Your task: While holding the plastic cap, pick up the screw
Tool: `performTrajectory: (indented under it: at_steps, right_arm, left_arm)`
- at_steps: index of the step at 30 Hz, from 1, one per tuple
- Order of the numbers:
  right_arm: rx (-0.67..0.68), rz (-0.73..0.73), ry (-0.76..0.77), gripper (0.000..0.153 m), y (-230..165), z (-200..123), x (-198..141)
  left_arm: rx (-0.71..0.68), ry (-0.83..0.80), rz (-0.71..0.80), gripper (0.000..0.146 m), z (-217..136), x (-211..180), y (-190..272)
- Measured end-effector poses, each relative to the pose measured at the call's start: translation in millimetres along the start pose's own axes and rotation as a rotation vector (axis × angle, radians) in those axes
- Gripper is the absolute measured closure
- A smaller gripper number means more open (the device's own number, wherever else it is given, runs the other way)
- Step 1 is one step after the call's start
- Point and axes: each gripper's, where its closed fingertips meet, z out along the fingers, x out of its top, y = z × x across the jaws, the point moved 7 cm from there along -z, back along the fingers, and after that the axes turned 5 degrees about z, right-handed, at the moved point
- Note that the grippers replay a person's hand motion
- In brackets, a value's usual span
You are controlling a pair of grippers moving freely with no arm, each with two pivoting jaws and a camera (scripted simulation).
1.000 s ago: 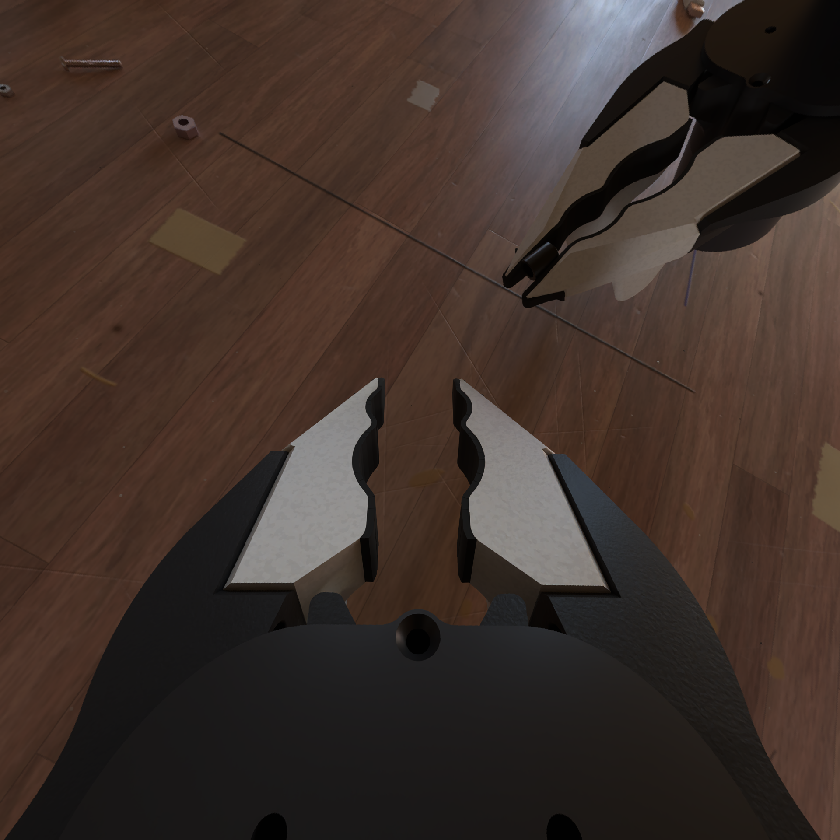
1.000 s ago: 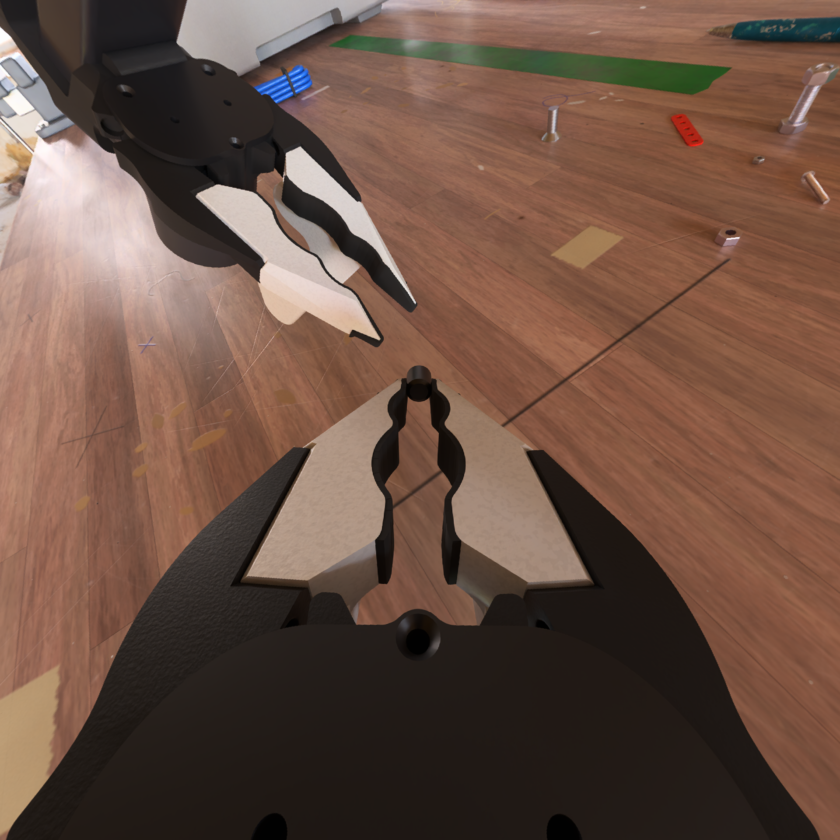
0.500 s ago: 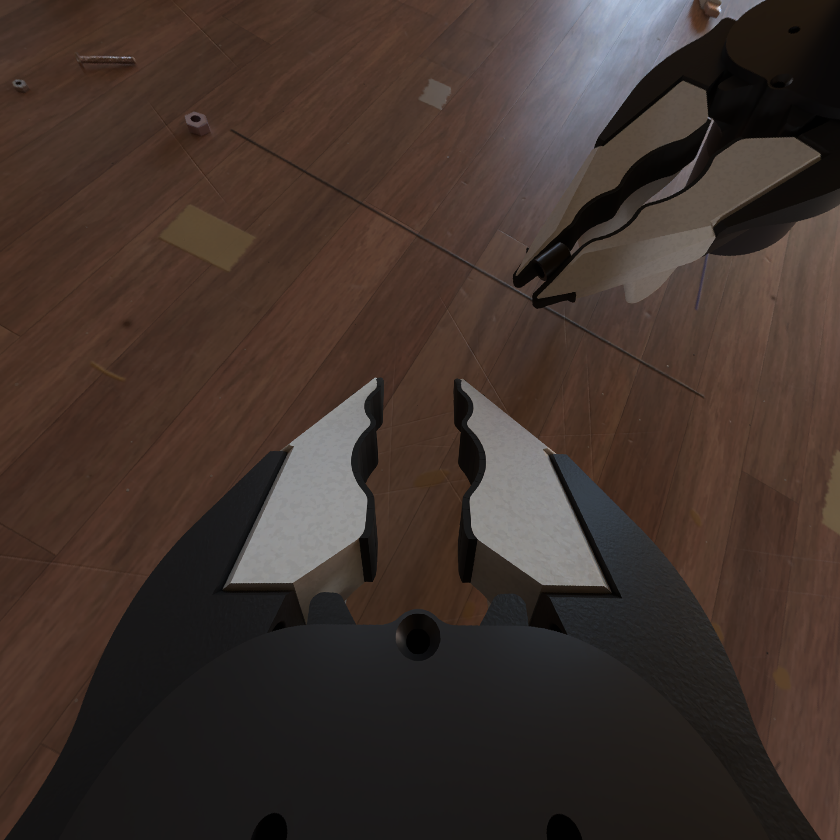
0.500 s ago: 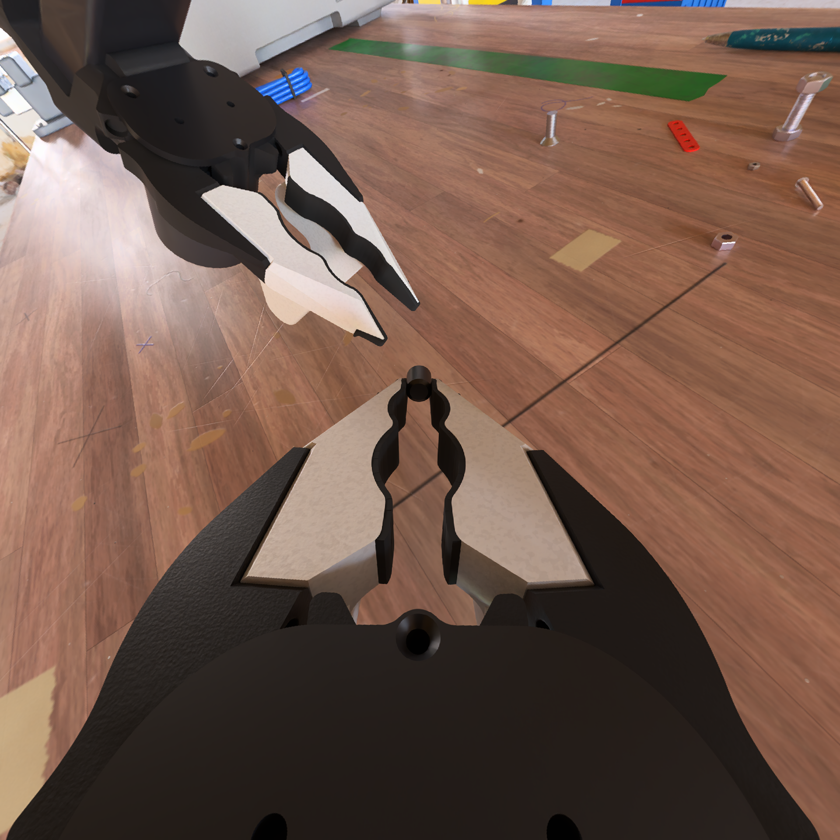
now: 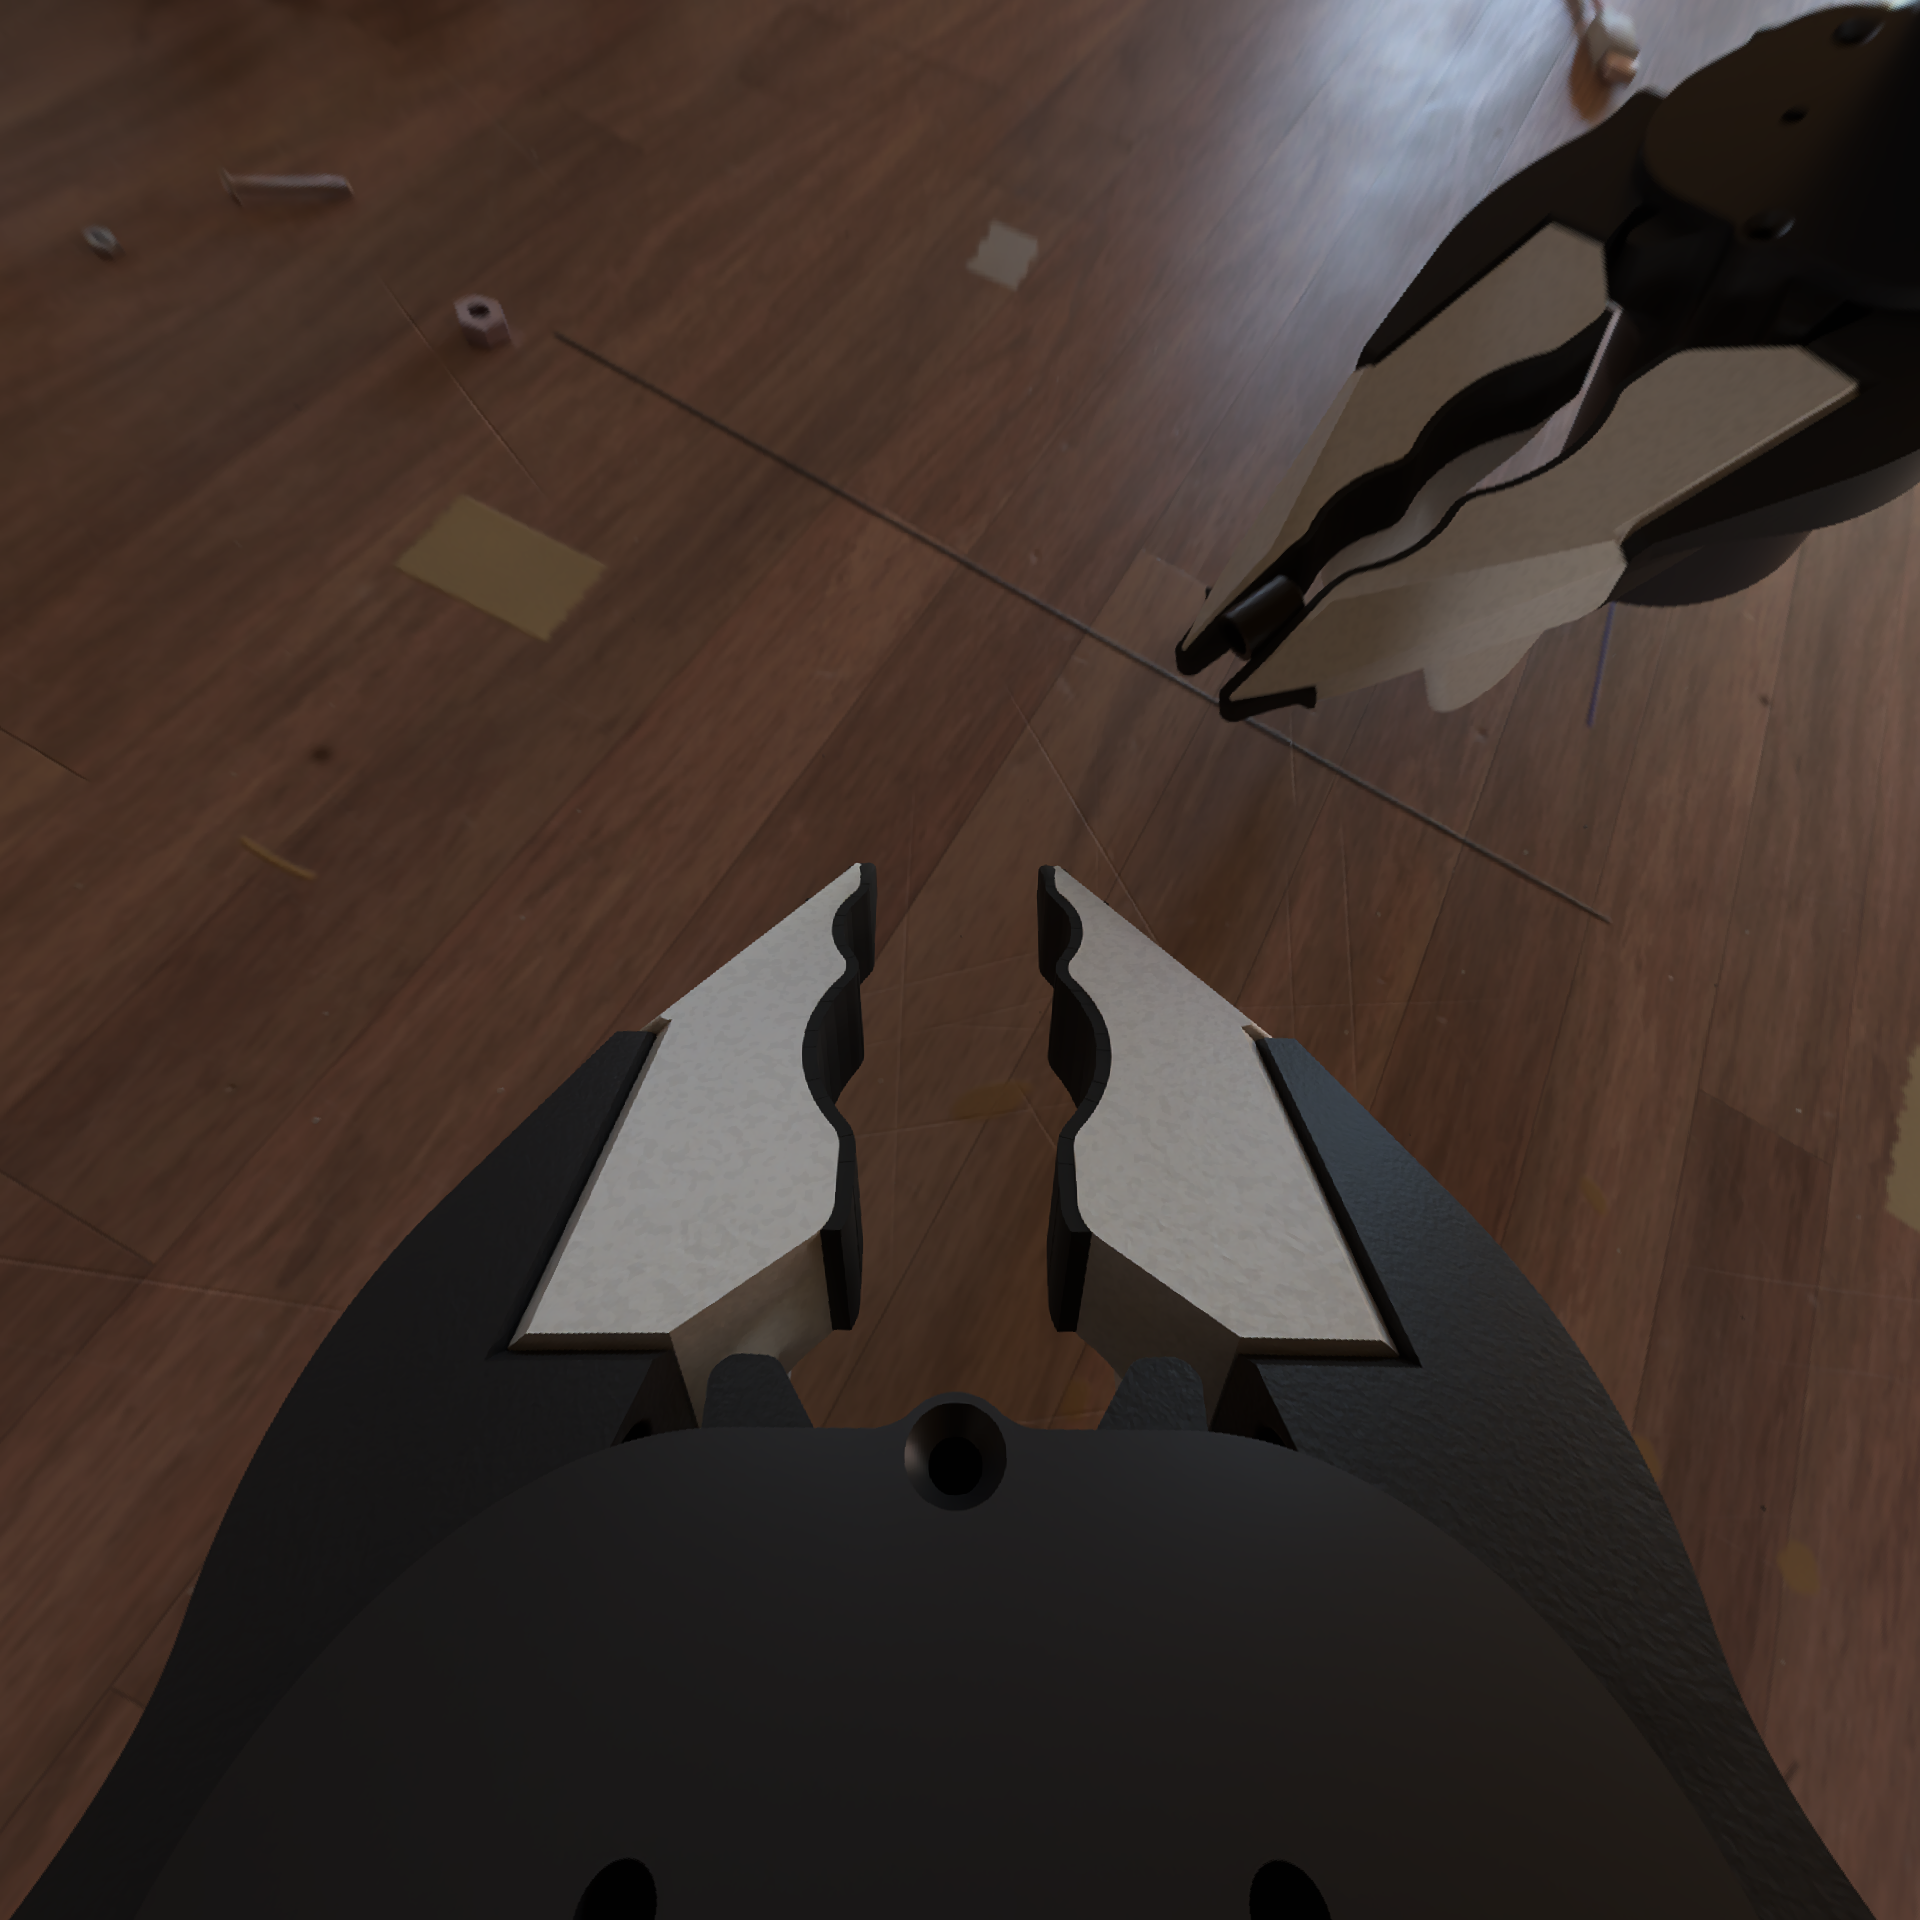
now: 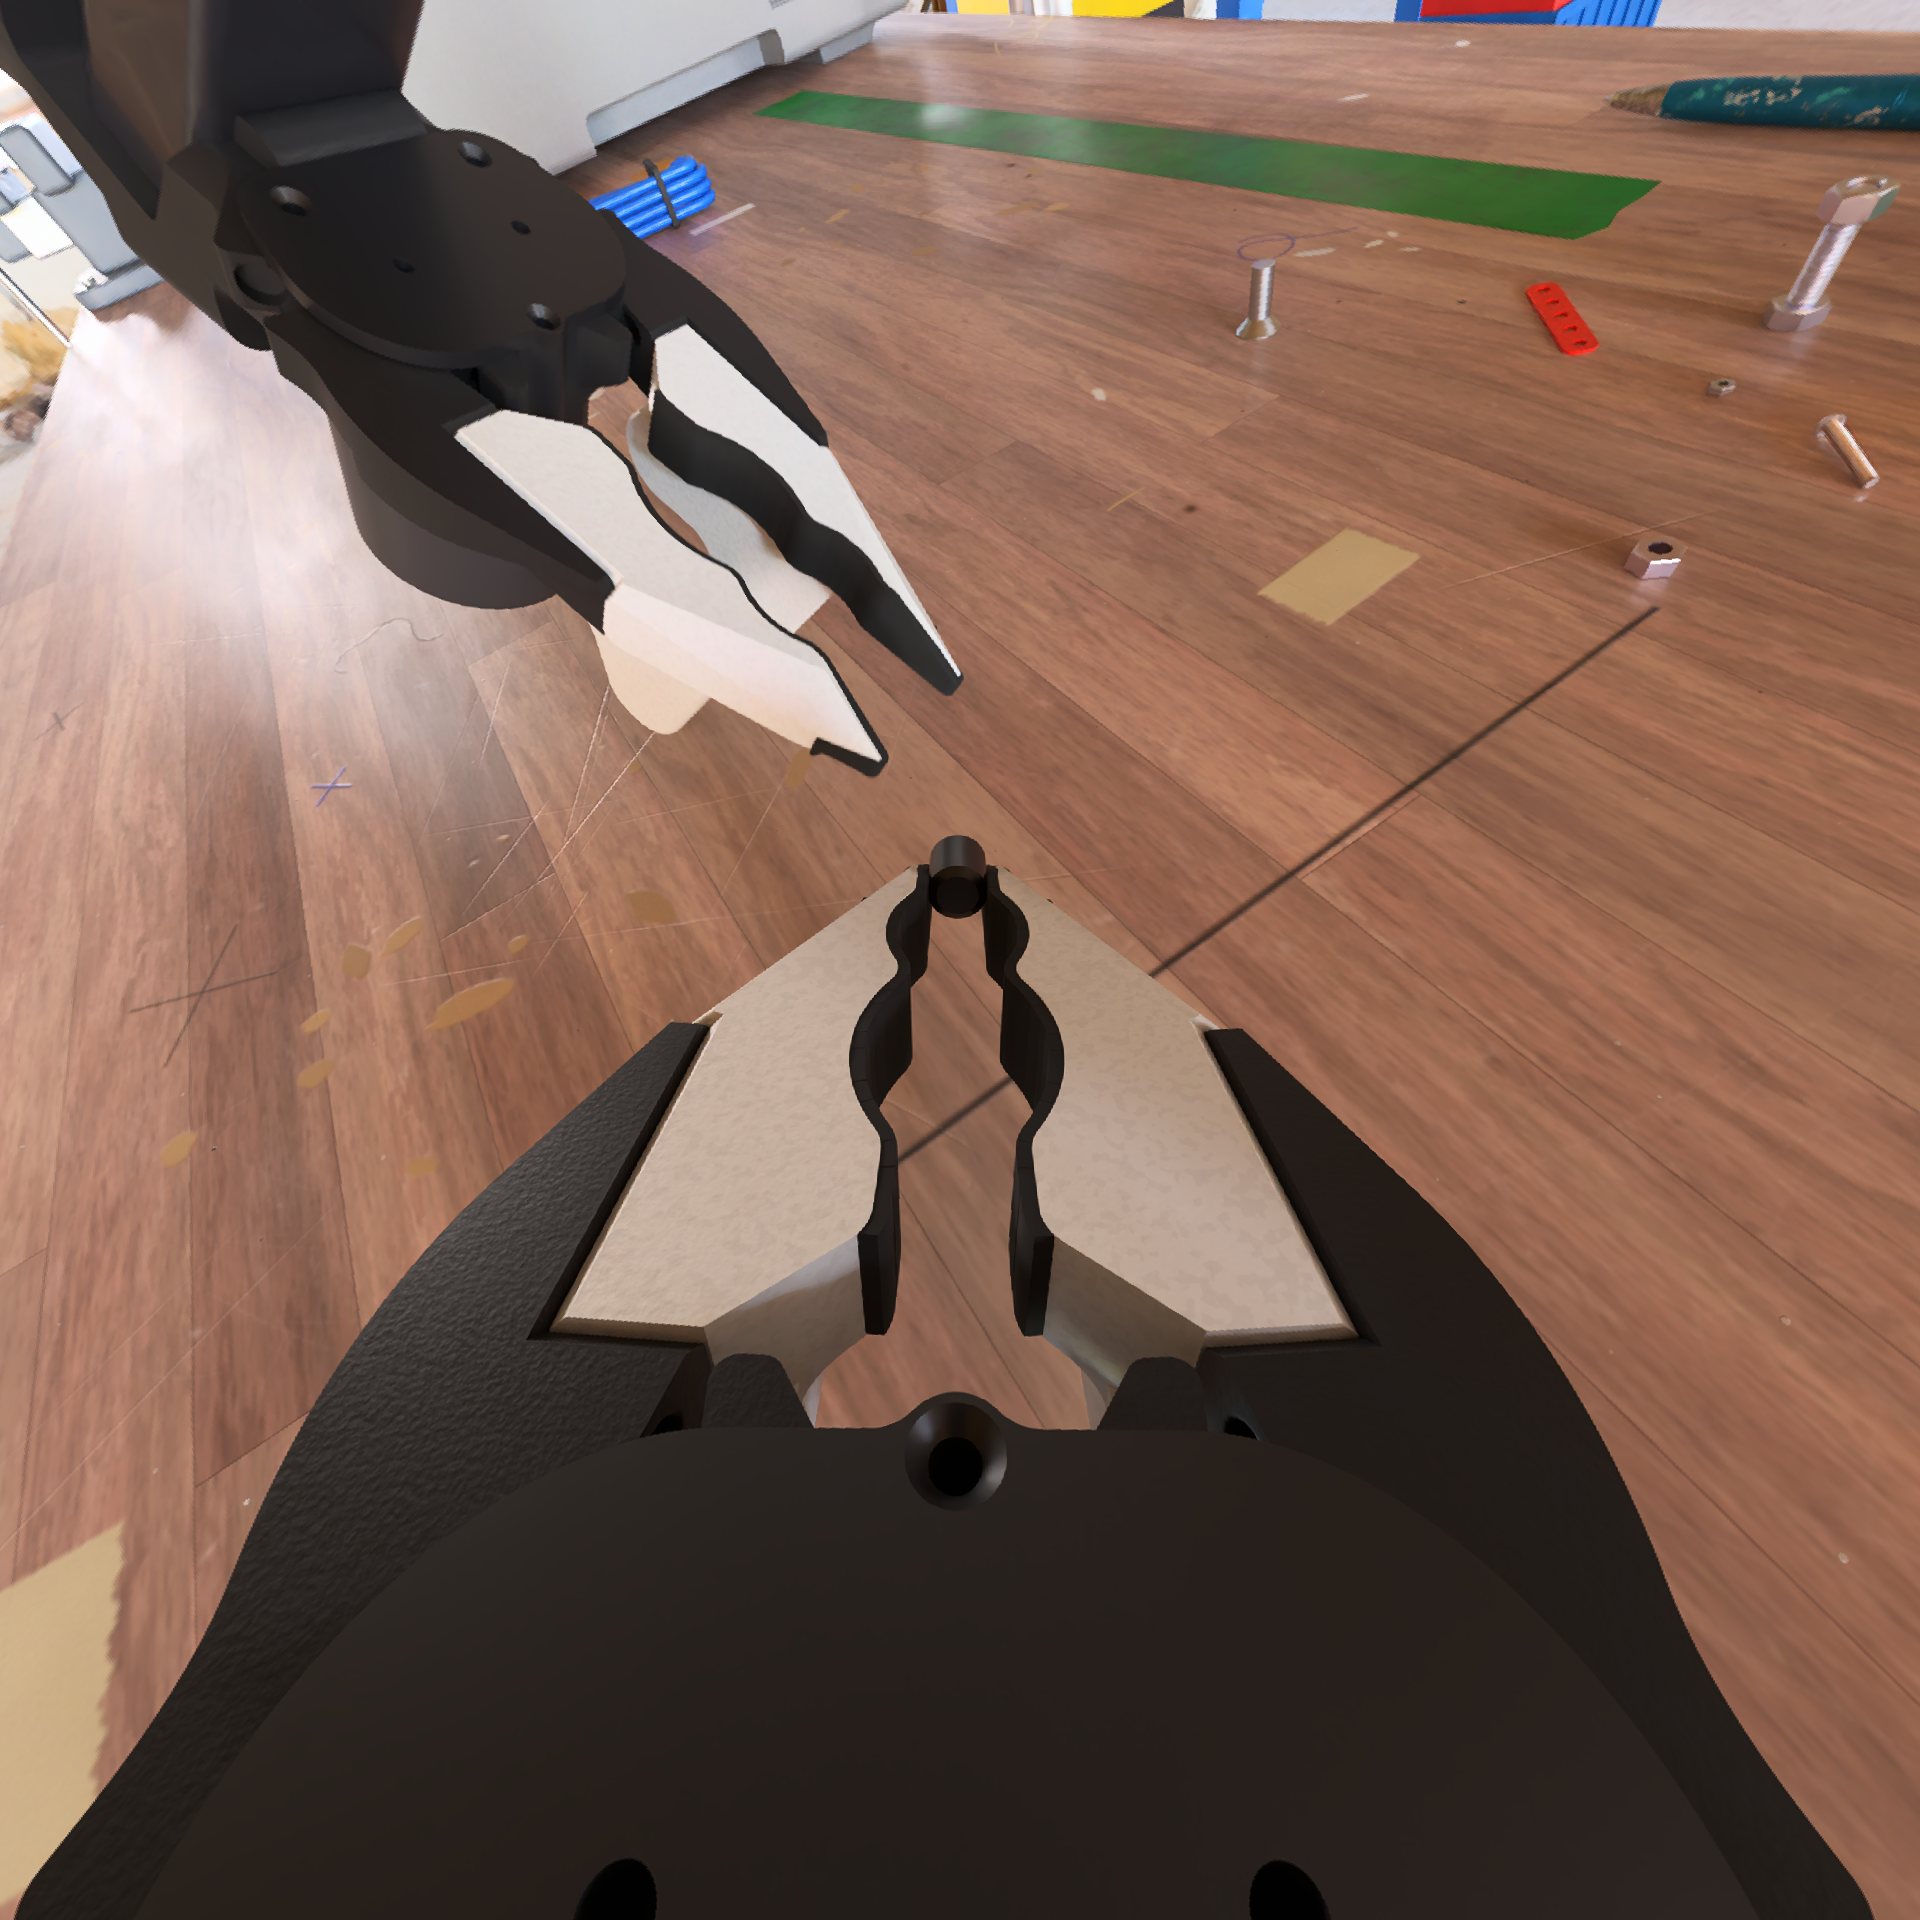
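Observation:
My right gripper (image 6: 956, 883) is shut on a small black plastic cap (image 6: 956, 878) at its fingertips, held above the wooden floor. It also shows in the left wrist view (image 5: 1236, 665) at upper right, with the cap (image 5: 1262, 613) in its tips. My left gripper (image 5: 956, 883) is open and empty above the floor; in the right wrist view (image 6: 909, 722) it hangs just ahead-left of the cap. A short screw (image 6: 1847, 452) lies far right; it also shows far upper left in the left wrist view (image 5: 286, 189). A countersunk screw (image 6: 1257, 301) stands on its head farther off.
A hex nut (image 6: 1652, 558) (image 5: 481, 320), a tiny nut (image 6: 1722, 388), a large bolt (image 6: 1823, 260) and a red strip (image 6: 1561, 317) lie at the right. Green tape (image 6: 1195, 156), a blue bundle (image 6: 660, 192) and a white unit (image 6: 623, 62) are at the back.
Both views have drifted slightly, so the floor items sit a little lower in frame. The right gripper still holds the cap. The left gripper stays open.

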Motion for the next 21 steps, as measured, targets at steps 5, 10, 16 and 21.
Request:
performTrajectory:
  at_steps: [5, 10, 16, 21]
  right_arm:
    - [0.0, -0.001, 0.0, 0.144, 0, 0, 0]
    - [0.002, 0.0, -0.001, 0.144, 0, 0, 0]
    - [0.0, 0.004, -0.002, 0.144, 0, 0, 0]
    - [-0.003, 0.008, -0.001, 0.144, 0, 0, 0]
  left_arm:
    - [0.034, 0.071, -0.013, 0.115, -12, 5, -8]
    - [0.142, 0.106, -0.041, 0.116, -33, 7, -36]
    - [0.317, 0.099, -0.045, 0.117, -60, 12, -79]
    - [0.385, 0.184, -0.094, 0.132, -80, 20, -105]
